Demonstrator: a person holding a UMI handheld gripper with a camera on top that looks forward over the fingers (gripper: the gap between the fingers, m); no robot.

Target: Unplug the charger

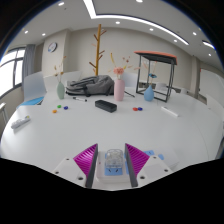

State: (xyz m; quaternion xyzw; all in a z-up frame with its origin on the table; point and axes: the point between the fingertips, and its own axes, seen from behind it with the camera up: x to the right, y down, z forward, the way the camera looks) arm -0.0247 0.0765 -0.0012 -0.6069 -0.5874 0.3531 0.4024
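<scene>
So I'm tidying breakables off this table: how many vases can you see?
3: a green vase at the left, a pink vase in the middle, a blue vase right of it. Others may be hidden.

Readable text: none anywhere in the gripper view.
Wall clock (53, 46): round face seen, numerals too small to make out.
Black box on the table (105, 105): no label legible.
Pink vase (119, 88): plain, no print visible.
Blue items at the table's far edge (32, 100): no lettering distinguishable.
Gripper pads (86, 156): ribbed magenta surface, no markings.
Small clear block between the fingers (113, 159): no brand or number readable.
</scene>
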